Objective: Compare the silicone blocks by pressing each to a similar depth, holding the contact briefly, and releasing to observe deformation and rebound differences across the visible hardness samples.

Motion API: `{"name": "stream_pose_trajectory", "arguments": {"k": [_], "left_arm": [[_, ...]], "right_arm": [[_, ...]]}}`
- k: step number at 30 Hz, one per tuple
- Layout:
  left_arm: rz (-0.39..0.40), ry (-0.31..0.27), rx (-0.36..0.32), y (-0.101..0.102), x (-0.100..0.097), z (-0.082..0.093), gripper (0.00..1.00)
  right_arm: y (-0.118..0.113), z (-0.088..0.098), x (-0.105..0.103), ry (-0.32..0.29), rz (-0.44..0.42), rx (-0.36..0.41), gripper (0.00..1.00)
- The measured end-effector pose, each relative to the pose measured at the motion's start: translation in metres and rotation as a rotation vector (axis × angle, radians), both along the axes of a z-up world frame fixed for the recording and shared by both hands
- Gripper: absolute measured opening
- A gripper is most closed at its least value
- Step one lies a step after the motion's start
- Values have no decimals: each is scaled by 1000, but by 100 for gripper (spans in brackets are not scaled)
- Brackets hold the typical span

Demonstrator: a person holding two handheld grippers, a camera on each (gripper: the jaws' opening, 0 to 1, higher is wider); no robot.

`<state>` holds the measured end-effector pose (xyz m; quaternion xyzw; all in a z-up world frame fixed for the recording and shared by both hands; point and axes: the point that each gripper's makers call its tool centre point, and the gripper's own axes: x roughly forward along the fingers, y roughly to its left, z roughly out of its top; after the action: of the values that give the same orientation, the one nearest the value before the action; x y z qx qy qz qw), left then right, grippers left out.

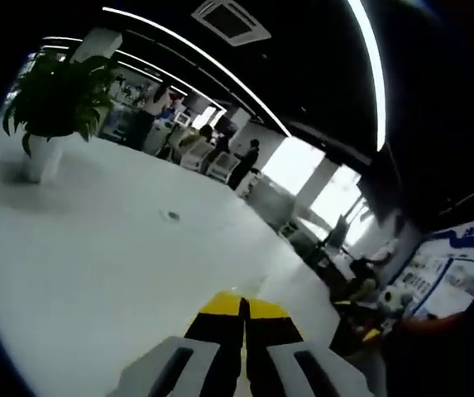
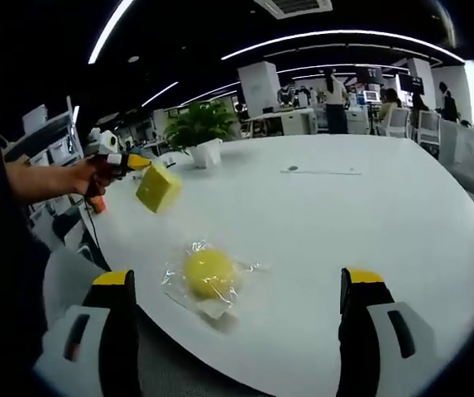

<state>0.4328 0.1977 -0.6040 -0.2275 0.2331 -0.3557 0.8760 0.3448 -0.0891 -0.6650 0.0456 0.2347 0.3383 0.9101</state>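
A yellow silicone block (image 2: 158, 188) hangs tilted just above the white table (image 2: 344, 223) near its left edge. My left gripper (image 2: 131, 162), held by a hand, has the block at its tips. In the left gripper view that gripper's (image 1: 241, 304) jaws stand pressed together, yellow at the tips. A round yellow sample in a clear plastic wrap (image 2: 208, 275) lies on the table. My right gripper (image 2: 237, 279) is open, its jaws wide on either side of the sample and a little short of it, touching nothing.
A potted plant (image 2: 200, 132) (image 1: 55, 103) stands at the far side of the table. A thin small object (image 2: 323, 171) lies beyond the middle. People stand by the desks (image 2: 336, 112) behind. The table's near edge (image 2: 245, 368) curves under my right jaws.
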Motion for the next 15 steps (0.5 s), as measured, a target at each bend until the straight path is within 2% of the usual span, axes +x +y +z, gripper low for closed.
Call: {"name": "stream_pose_trajectory", "arguments": {"k": [2, 4, 6, 9, 11, 15], "left_arm": [[-18, -22, -6, -4, -1, 12, 0], [-78, -84, -31, -15, -6, 33, 0], [-108, -118, -70, -19, -8, 48, 0], [-122, -129, -92, -22, -12, 62, 0], [-138, -151, -82, -26, -15, 71, 0], [-163, -189, -86, -32, -20, 89, 0]], "right_arm": [[6, 7, 3, -6, 8, 19, 96], [15, 16, 8, -29, 30, 28, 97], [22, 23, 11, -37, 44, 42, 97], [32, 35, 17, -44, 67, 70, 97], [39, 43, 19, -54, 93, 85, 97], [47, 56, 24, -87, 138, 71, 96]]}}
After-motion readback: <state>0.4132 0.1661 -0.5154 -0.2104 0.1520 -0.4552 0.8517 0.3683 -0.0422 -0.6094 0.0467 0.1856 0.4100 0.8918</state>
